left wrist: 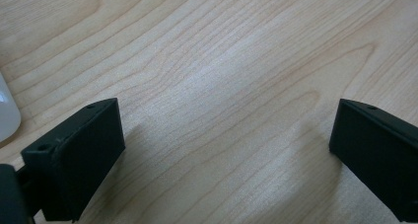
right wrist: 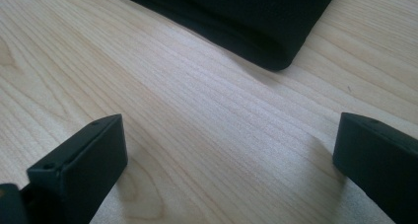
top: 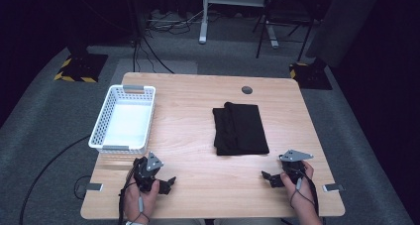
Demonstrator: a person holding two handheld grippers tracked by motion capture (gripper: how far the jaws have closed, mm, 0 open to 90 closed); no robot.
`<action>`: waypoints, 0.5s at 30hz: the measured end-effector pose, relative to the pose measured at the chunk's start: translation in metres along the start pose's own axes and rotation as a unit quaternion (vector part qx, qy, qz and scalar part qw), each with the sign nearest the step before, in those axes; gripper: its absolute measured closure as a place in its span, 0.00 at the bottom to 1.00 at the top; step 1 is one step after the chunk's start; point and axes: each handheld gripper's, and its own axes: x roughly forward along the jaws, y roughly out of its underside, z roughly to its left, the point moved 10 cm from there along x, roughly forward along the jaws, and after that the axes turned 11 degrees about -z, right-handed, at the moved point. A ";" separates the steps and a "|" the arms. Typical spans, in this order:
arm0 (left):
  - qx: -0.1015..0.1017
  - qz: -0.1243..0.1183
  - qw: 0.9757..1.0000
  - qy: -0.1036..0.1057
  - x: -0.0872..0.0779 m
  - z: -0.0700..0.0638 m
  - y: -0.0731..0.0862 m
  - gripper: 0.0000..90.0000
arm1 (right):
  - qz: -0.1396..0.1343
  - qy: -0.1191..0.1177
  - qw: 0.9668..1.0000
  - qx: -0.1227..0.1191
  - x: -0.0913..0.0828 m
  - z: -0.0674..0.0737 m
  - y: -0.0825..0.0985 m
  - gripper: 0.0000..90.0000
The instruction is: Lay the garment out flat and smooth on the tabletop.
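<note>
Dark floor and cable runs surround our work surface, a pale wooden table (top: 198,136) with rounded corners. At about eleven o'clock from the table's centre sits a white basket (top: 105,117) with a perforated wall, and it holds nothing that we can see. Just right of centre, toward one o'clock, lies a black folded cloth (top: 240,128), squared up with its long sides running away from us. We judge that it has been laid flat in the middle so that either tool can reach it, and that the basket stands off to the side as the place where it would go.

We hold the left gripper (top: 166,183) at seven o'clock, near the front edge, below the basket's near end. Its jaws stand wide apart with only bare wood between them in the left gripper view, and a sliver of the basket's white corner shows at that view's left edge.

We hold the right gripper (top: 269,178) at five o'clock, also near the front edge. Its jaws are wide as well and grip nothing. In the right gripper view the cloth's (right wrist: 236,17) near corner lies ahead of the jaws, apart from them, with clear table between.

Both tools rest low and well apart. We take this as a ready stance: spread jaws, pointed inward. The right one looks better placed to take the cloth's near corner.
</note>
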 end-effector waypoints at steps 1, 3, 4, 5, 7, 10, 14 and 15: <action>0.000 0.000 1.000 0.000 0.000 0.000 0.000 0.00 | 0.000 0.000 1.000 0.000 0.000 0.000 0.000 0.00; 0.000 0.000 1.000 0.000 0.000 0.000 0.000 0.00 | 0.000 0.000 1.000 0.000 0.000 0.000 0.000 0.00; 0.000 0.000 1.000 0.000 0.000 0.000 0.000 0.00 | 0.000 0.000 1.000 0.000 0.000 0.000 0.000 0.00; -0.001 0.000 1.000 0.000 0.000 0.000 0.000 0.00 | 0.000 0.000 1.000 0.000 0.000 0.000 0.000 0.00; 0.000 0.000 1.000 0.000 0.000 0.000 0.000 0.00 | 0.000 0.000 1.000 0.000 0.000 0.000 0.000 0.00; -0.001 0.000 1.000 0.000 0.000 0.000 0.000 0.00 | 0.001 0.000 1.000 0.000 0.000 0.000 0.000 0.00; -0.001 0.000 1.000 0.000 0.000 0.000 0.000 0.00 | 0.001 -0.003 1.000 -0.002 0.000 0.001 0.000 0.00; 0.000 0.000 1.000 0.000 0.000 0.000 0.000 0.00 | 0.001 -0.004 1.000 -0.003 0.000 0.001 0.000 0.00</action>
